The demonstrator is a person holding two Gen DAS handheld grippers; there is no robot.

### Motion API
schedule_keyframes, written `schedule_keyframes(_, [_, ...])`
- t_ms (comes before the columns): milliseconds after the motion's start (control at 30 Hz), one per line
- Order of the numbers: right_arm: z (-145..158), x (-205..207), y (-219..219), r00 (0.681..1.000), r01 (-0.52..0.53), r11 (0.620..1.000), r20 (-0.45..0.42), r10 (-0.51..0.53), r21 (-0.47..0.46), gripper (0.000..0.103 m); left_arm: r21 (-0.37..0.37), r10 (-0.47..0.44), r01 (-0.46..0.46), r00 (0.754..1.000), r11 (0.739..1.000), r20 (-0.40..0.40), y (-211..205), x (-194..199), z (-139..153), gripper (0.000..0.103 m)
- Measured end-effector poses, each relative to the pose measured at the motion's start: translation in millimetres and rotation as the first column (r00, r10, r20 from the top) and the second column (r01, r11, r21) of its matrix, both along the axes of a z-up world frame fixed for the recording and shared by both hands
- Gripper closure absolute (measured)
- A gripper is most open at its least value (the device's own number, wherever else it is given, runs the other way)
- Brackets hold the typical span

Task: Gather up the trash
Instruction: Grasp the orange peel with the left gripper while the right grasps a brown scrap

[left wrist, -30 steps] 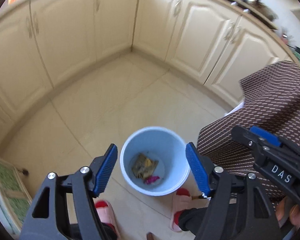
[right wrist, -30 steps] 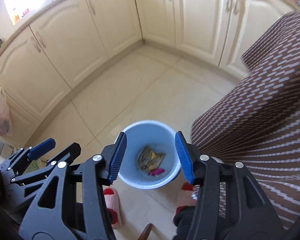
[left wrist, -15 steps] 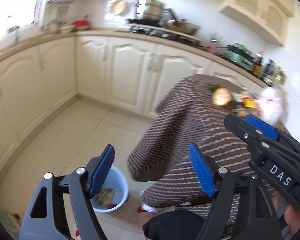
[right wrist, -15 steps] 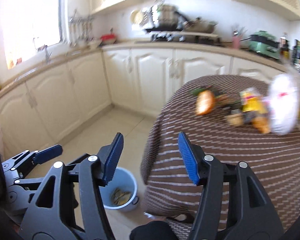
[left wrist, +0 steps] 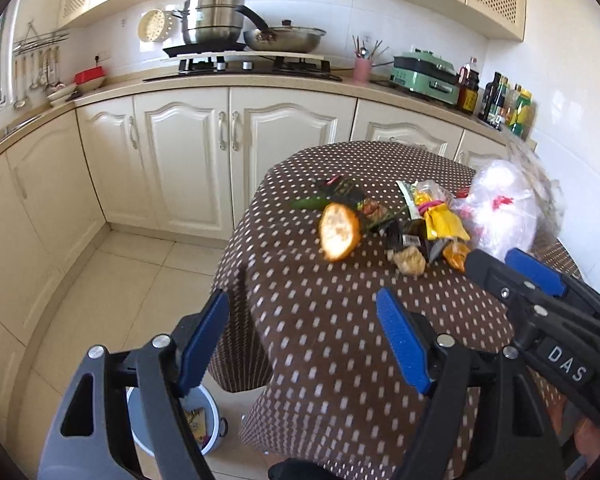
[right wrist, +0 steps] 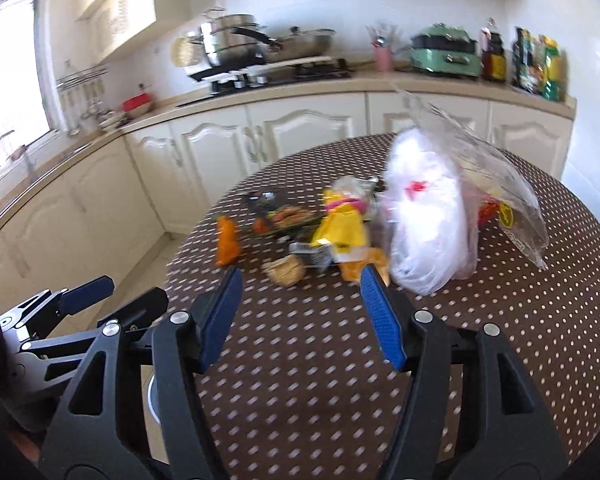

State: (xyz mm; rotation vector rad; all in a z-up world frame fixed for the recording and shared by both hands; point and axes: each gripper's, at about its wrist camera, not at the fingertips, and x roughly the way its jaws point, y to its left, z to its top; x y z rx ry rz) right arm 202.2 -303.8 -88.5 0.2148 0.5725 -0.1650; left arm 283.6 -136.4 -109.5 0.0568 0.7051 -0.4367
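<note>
Right wrist view puts the trash heap (right wrist: 340,232) on the bench (right wrist: 500,340) straight ahead of the right gripper (right wrist: 300,312), jaws apart and empty (nearer, I judge, than the equally spread left gripper (left wrist: 300,336), from which it lies ahead-right).

Dotted cloth tablecloth (left wrist: 340,320), glossy plastic bag (right wrist: 428,216), shiny metal pot (left wrist: 214,20)
</note>
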Motion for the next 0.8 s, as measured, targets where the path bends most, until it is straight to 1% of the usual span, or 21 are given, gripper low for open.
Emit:
schedule_keyframes(100, [-5.1, 14.6, -12.5, 1.0, 0.02, 0.999, -0.022, -0.019, 0.038, 0.04, 0.017, -0.017, 0.017, 1.0, 1.0, -0.02, -12.5, 15.1, -5.5, 0.028])
schedule_keyframes(133, [-6.8, 18.4, -15.4, 0.999, 0.023, 0.999, -0.028, -0.022, 0.045, 0.036, 0.029, -0.02, 0.021, 0.999, 0.999, -0.025, -18.3, 22.6, -8.5, 0.028])
schedule_keyframes(200, [-11.1, 25.3, -21.1, 0.999, 0.026, 0.997, -0.043, -0.023, 0.069, 0.036, 0.045, -0.023, 0.025, 0.999, 0.999, -0.033, -27.2, 32.4, -12.2, 0.029])
schedule_keyframes(267, [-16.2, 32.4, -28.9, 0.998, 0.013, 0.991, -0.069, -0.004, 0.131, 0.036, 0.042, -0.03, 0.032, 0.999, 0.999, -0.039, -34.9, 42.0, -15.4, 0.029])
schedule_keyframes(300, [-18.5, 32.8, -29.5, 0.997, 0.013, 0.99, -0.08, -0.001, 0.142, 0.036, 0.041, -0.035, 0.037, 0.998, 0.998, -0.045, -38.6, 47.0, -16.9, 0.03])
schedule_keyframes(333, [-20.0, 34.6, -30.6, 0.996, 0.014, 0.989, -0.092, 0.0, 0.149, 0.035, 0.038, -0.04, 0.042, 0.998, 0.998, -0.048, -41.9, 51.0, -17.9, 0.034])
schedule_keyframes(400, [-22.5, 38.5, -30.4, 0.993, 0.008, 0.987, -0.116, 0.011, 0.159, 0.035, 0.035, -0.052, 0.054, 0.997, 0.998, -0.064, -49.4, 58.7, -20.2, 0.049])
schedule_keyframes(433, [-23.1, 39.5, -30.8, 0.992, 0.009, 0.987, -0.122, 0.011, 0.161, 0.035, 0.031, -0.059, 0.062, 0.995, 0.998, -0.078, -53.2, 63.5, -21.7, 0.053])
schedule_keyframes(533, [-23.4, 41.1, -31.6, 0.991, 0.023, 0.986, -0.13, -0.002, 0.166, 0.034, 0.018, -0.073, 0.075, 0.992, 0.997, -0.103, -60.0, 72.6, -25.6, 0.077])
schedule_keyframes(567, [-23.2, 42.3, -32.2, 0.991, 0.032, 0.986, -0.136, -0.009, 0.161, 0.034, 0.004, -0.073, 0.074, 0.991, 0.997, -0.113, -59.5, 75.1, -27.3, 0.081])
schedule_keyframes(667, [-24.2, 46.1, -28.4, 0.988, 0.021, 0.988, -0.153, 0.002, 0.153, 0.034, -0.026, -0.07, 0.068, 0.993, 0.997, -0.096, -50.5, 68.6, -23.6, 0.086])
schedule_keyframes(800, [-24.1, 55.2, -15.2, 0.984, -0.013, 0.993, -0.178, 0.033, 0.113, 0.034, -0.071, -0.049, 0.044, 0.996, 0.997, -0.07, -29.5, 55.6, -14.6, 0.087])
